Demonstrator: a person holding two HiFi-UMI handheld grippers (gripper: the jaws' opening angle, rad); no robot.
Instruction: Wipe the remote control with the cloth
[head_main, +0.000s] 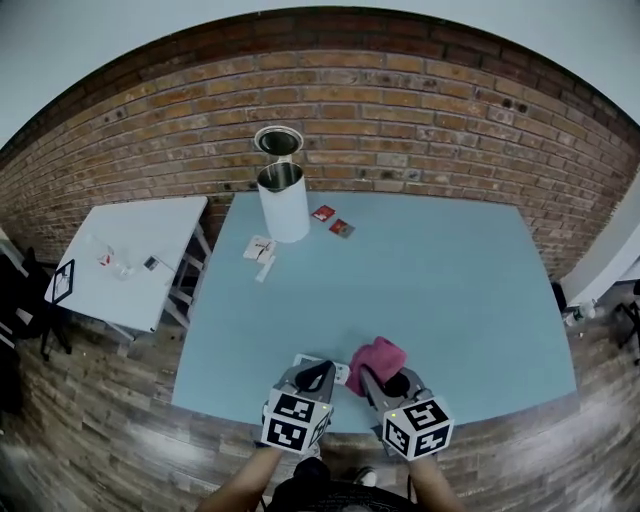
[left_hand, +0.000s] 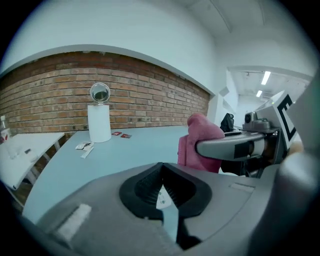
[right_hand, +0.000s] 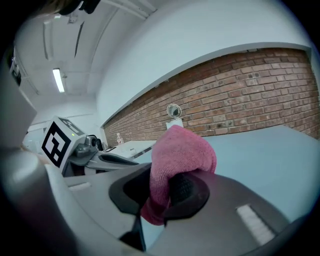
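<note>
At the near edge of the blue table (head_main: 420, 290) both grippers hang side by side. My left gripper (head_main: 320, 374) is shut. A thin white piece with small marks, the remote control (left_hand: 160, 198), is pinched deep between its black pads. From the head view the remote (head_main: 303, 361) is a white slab sticking out under the tips. My right gripper (head_main: 386, 381) is shut on a pink cloth (right_hand: 181, 150), which bulges up over the pads. The cloth (head_main: 376, 353) sits just right of the remote. In the left gripper view the cloth (left_hand: 200, 141) hangs from the right gripper's finger (left_hand: 235, 146).
At the table's far left a tall white bin (head_main: 283, 202) has its lid raised. Two small red packets (head_main: 333, 221) and some white paper bits (head_main: 260, 248) lie near it. A white side table (head_main: 130, 262) stands to the left, a brick wall behind.
</note>
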